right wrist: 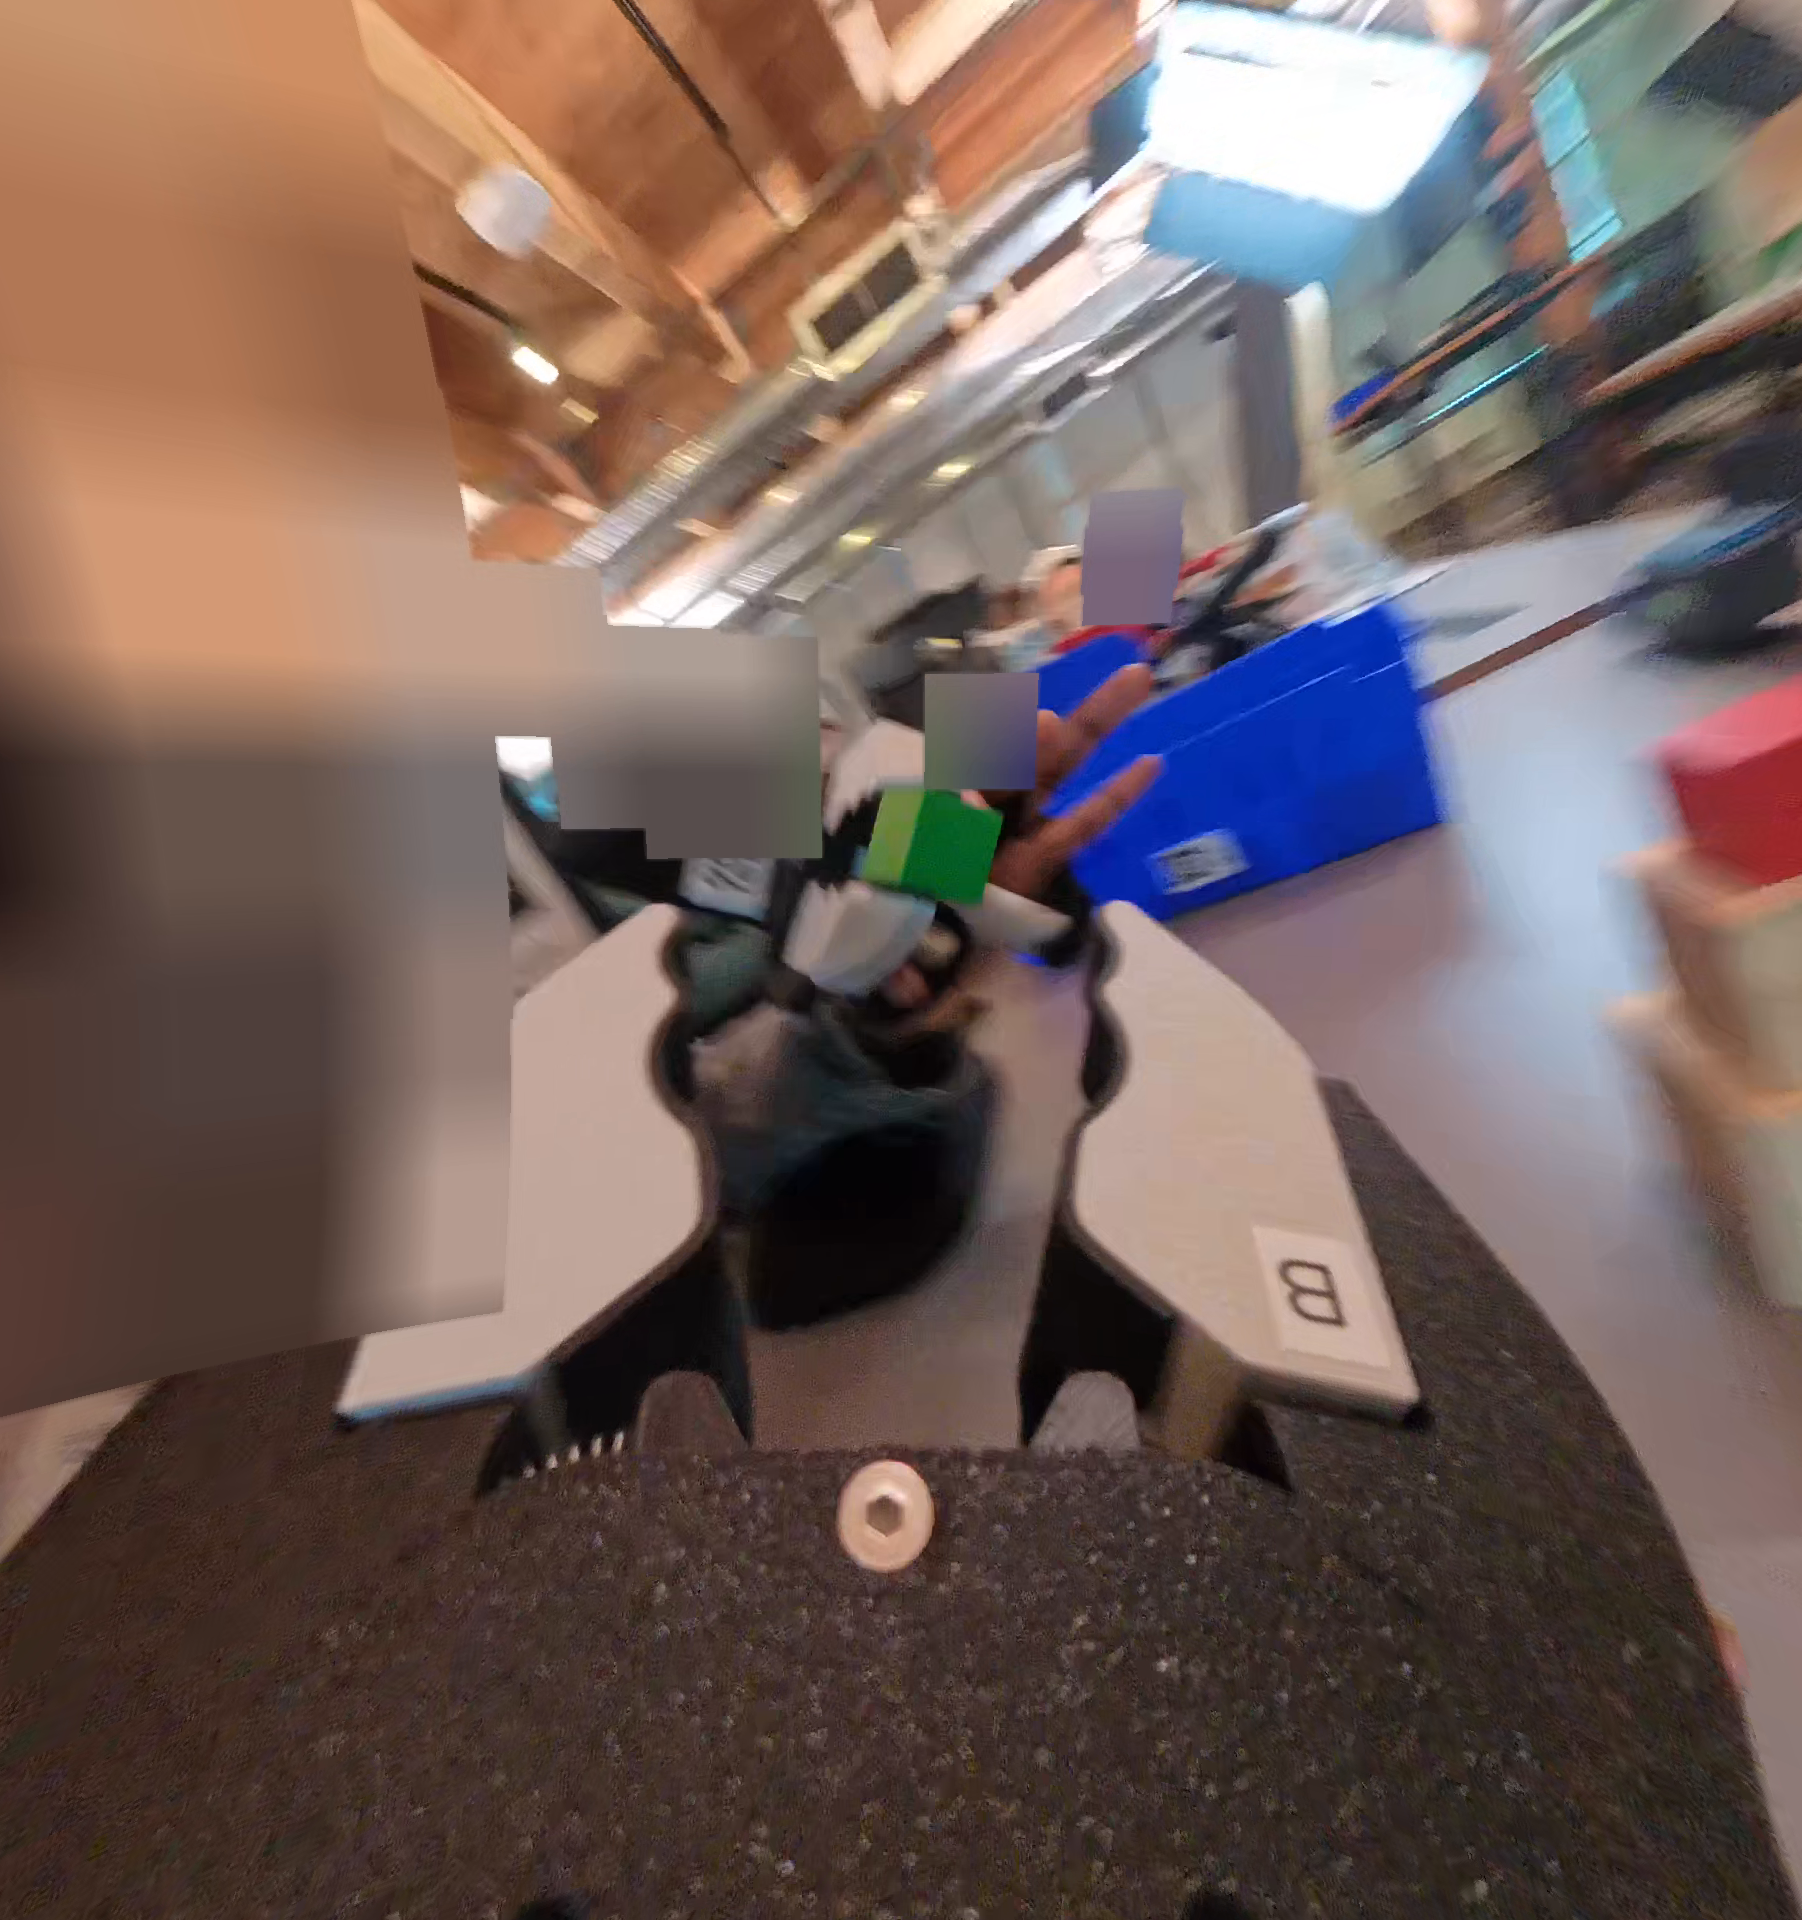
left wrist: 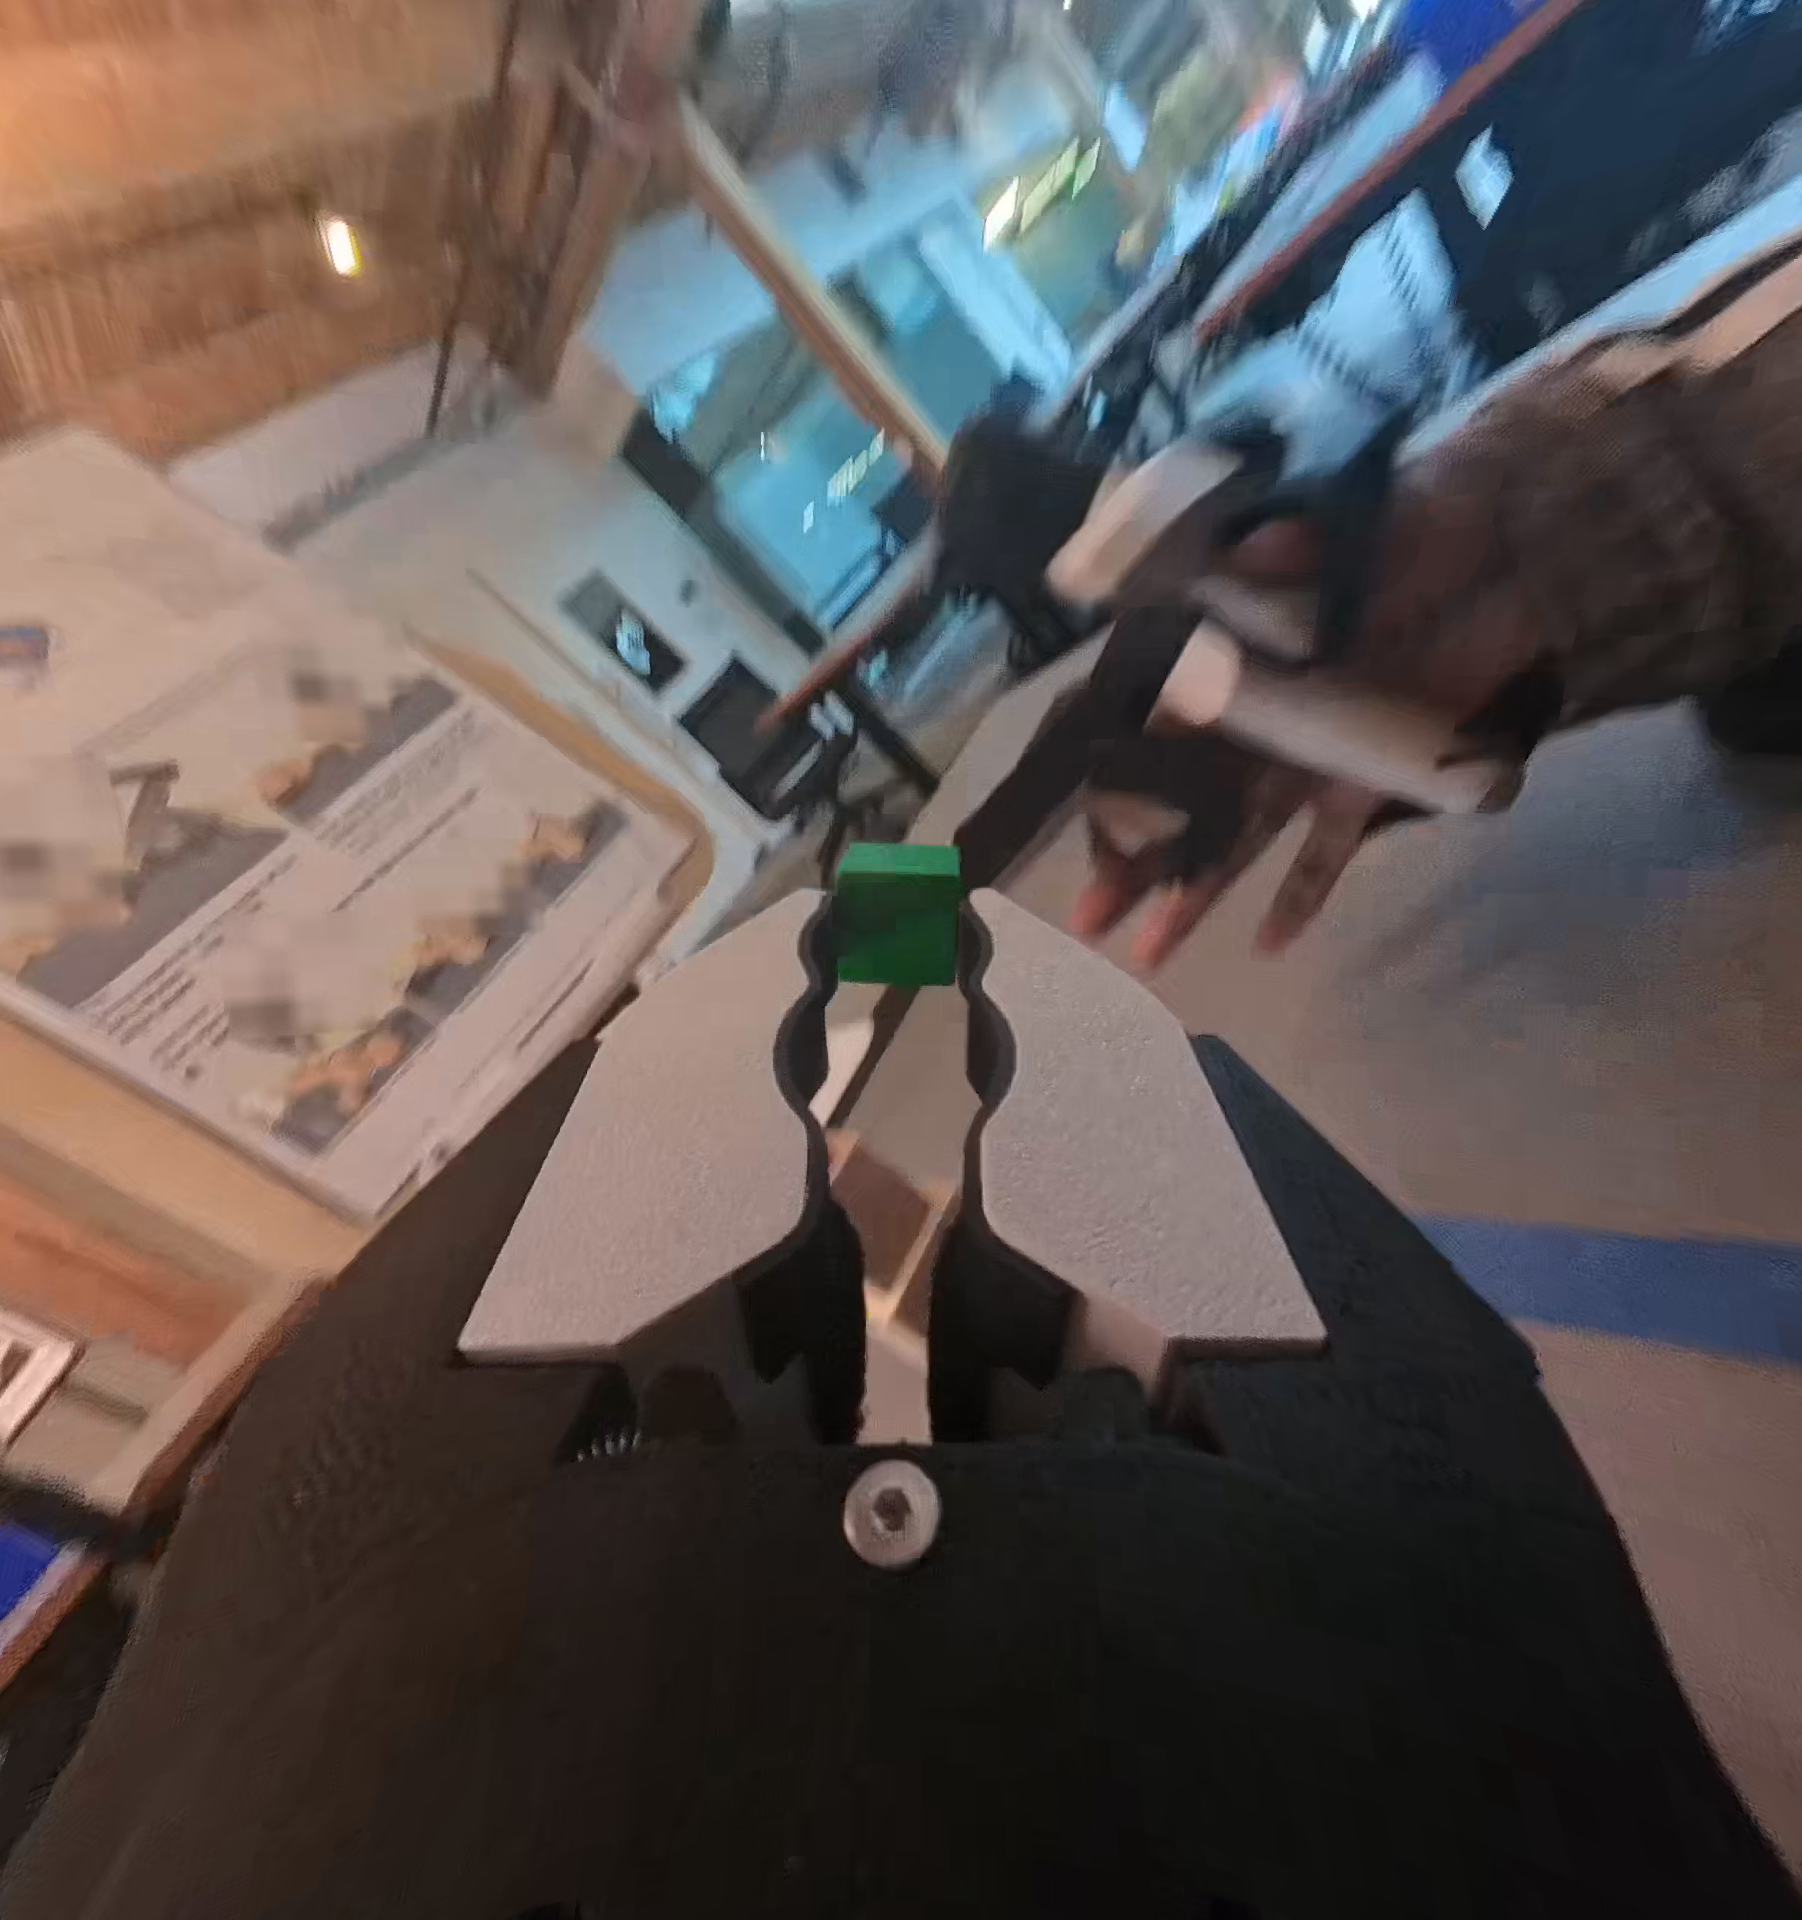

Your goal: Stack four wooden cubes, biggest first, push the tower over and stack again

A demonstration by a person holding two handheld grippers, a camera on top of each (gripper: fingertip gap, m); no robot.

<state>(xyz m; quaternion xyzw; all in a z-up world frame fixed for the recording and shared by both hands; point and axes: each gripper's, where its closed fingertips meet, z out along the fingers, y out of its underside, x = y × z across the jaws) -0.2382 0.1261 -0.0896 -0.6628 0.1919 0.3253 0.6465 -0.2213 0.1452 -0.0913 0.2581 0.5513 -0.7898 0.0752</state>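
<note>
My left gripper (left wrist: 895,906) is shut on a small green cube (left wrist: 897,935); both pads press its sides at the fingertips, and it is held up in the air. The right wrist view shows the same cube (right wrist: 933,844) between the left gripper's white fingers (right wrist: 855,940), farther off. My right gripper (right wrist: 886,925) is open with nothing between its fingers. It also shows blurred in the left wrist view (left wrist: 1219,623), held by a hand at the upper right. A red cube (right wrist: 1770,774) sits on top of pale wooden cubes (right wrist: 1770,956) at the right edge.
A blue bin (right wrist: 1292,769) stands on the grey table (right wrist: 1448,1039) behind the green cube. Printed sheets (left wrist: 253,831) lie at the left. A blue tape stripe (left wrist: 1655,1288) crosses the table. Both views are motion-blurred.
</note>
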